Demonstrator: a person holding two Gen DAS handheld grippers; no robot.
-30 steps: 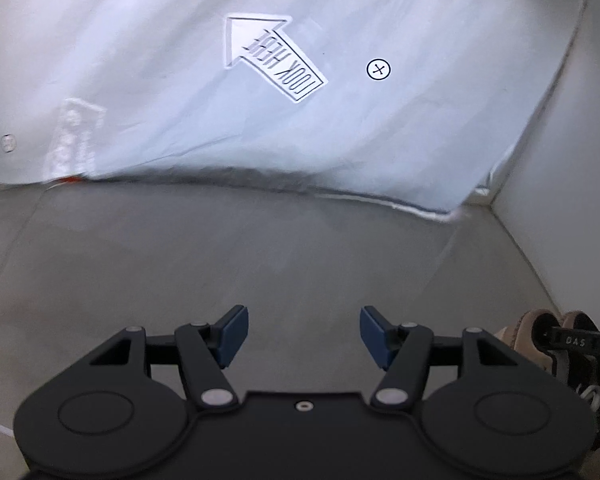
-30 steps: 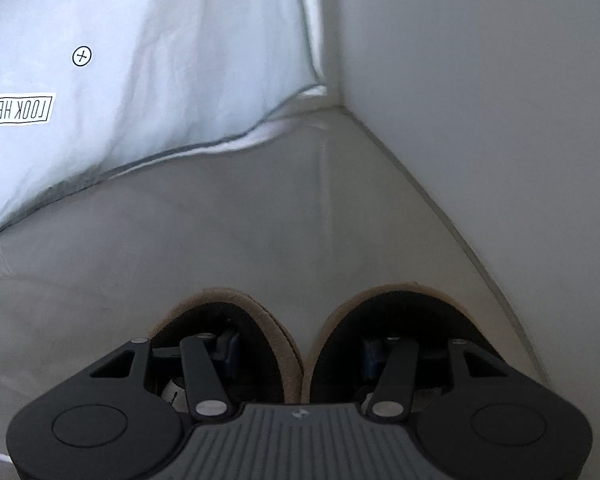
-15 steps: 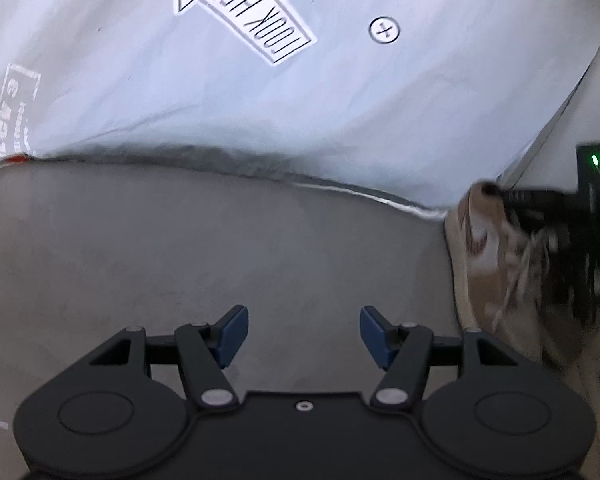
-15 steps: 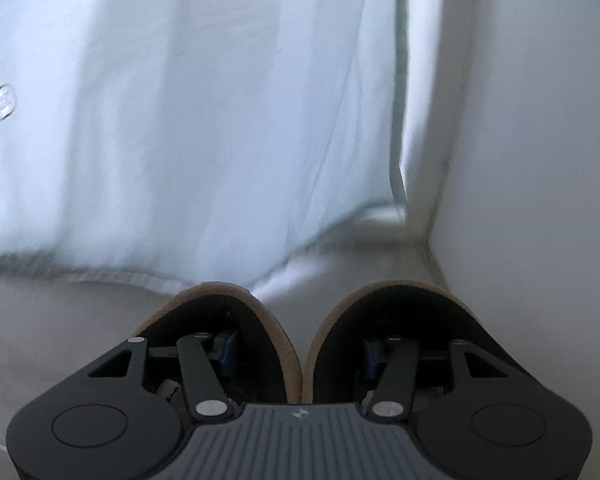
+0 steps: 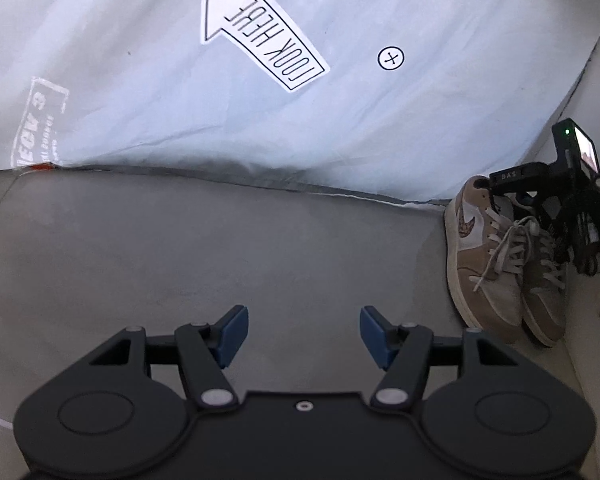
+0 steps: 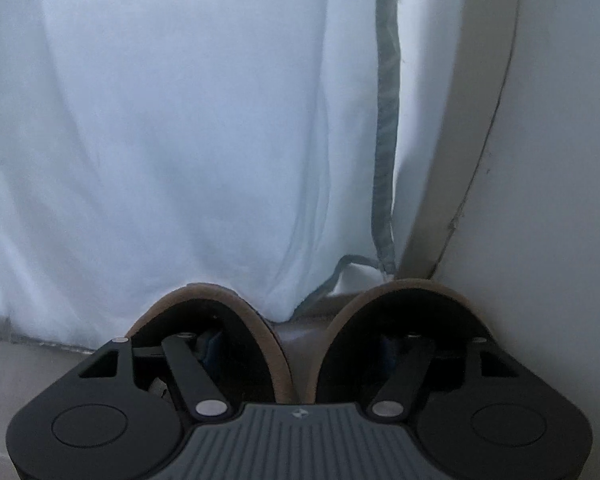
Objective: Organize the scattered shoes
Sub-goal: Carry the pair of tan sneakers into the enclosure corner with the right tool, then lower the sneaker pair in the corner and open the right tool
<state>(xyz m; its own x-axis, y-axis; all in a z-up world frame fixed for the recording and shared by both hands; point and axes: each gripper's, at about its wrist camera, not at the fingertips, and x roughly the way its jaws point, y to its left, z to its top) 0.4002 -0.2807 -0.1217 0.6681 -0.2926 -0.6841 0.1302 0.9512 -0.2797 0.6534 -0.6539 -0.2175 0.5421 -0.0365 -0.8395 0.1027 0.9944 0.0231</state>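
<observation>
Tan sneakers (image 5: 504,264) at the wall corner
Right claw (image 6: 300,354): one finger inside each shoe, pinching the pair together. Left claw (image 5: 303,334) spread, holding nothing, above grey floor (image 5: 220,248).

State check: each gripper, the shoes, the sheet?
left gripper: open, empty, over bare floor
right gripper: one finger inside each shoe, carrying the pair by their inner walls
pair of tan shoes: side by side, upright, laced, beside the wall
white sheet: hanging, wrinkled, hem on the floor
</observation>
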